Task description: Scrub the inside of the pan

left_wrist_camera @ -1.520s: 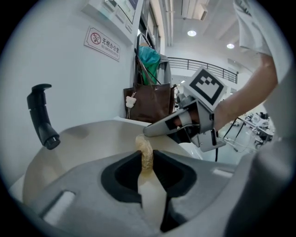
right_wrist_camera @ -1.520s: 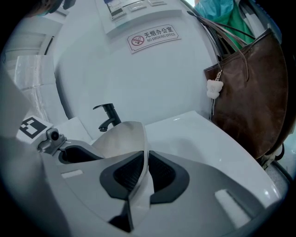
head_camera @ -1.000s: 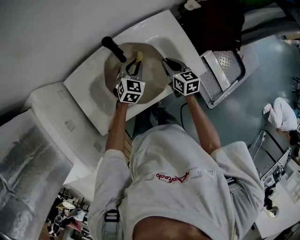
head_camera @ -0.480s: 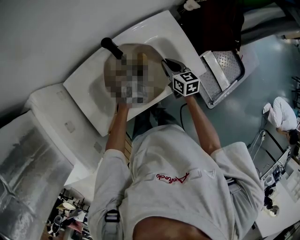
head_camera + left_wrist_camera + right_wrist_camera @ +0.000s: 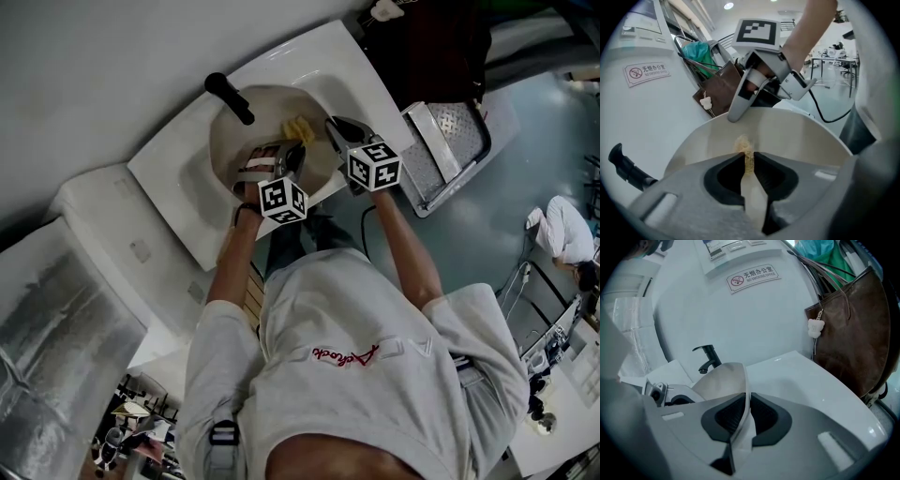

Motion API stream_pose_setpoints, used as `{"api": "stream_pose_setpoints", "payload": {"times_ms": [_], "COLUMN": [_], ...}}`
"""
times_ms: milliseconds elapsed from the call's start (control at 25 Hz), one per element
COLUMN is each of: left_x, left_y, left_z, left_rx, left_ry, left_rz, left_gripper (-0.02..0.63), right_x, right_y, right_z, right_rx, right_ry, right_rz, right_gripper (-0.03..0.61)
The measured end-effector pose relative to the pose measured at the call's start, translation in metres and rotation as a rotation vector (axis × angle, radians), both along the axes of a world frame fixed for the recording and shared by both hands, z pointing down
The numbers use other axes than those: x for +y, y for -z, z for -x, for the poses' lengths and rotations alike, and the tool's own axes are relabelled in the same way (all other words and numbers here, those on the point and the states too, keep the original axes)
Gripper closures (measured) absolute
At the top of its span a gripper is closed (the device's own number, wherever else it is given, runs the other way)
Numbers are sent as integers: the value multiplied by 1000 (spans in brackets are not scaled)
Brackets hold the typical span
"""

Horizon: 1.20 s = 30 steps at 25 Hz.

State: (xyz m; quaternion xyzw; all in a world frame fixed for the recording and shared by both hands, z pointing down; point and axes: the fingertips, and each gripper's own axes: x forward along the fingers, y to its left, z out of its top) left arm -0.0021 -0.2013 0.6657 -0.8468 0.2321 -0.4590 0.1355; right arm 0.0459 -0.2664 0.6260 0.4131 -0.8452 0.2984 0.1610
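Pan [image 5: 242, 141] in sink [image 5: 314, 58], right gripper [image 5: 745, 399] clamped on its rim, left gripper [image 5: 749, 161] pinching scrubber [image 5: 743, 143] inside.

Both arms extended far. The left hand-held gripper [image 5: 296, 150] has its jaws pinched on the scrub pad [image 5: 746, 146]. The right hand-held gripper [image 5: 332, 126] has its jaws clamped on the pan [image 5: 725, 380] wall.

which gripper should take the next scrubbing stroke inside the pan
Left. The left gripper is shut on the yellow scrubber and already points into the pan. The right gripper is clamped on the pan's rim, likely steadying it.
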Motion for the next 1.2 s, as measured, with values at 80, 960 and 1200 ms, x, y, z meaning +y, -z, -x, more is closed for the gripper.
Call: {"api": "stream_pose_setpoints", "payload": {"times_ms": [80,960,1200], "left_x": [8,-39,-25], "left_y": [-2,7,-4], "left_z": [-4,74,52], "left_rx": [3,-128,-123], "left_ry": [-15,140,69], "left_rz": [21,-99,-46], "left_gripper": [554,558,560], "right_x": [0,0,0], "right_y": [0,0,0], "right_z": [0,0,0], "right_rx": [0,8,7], "right_ry": [-1,-4,-5], "right_rz": [1,9,10], "right_gripper": [538,538,538]}}
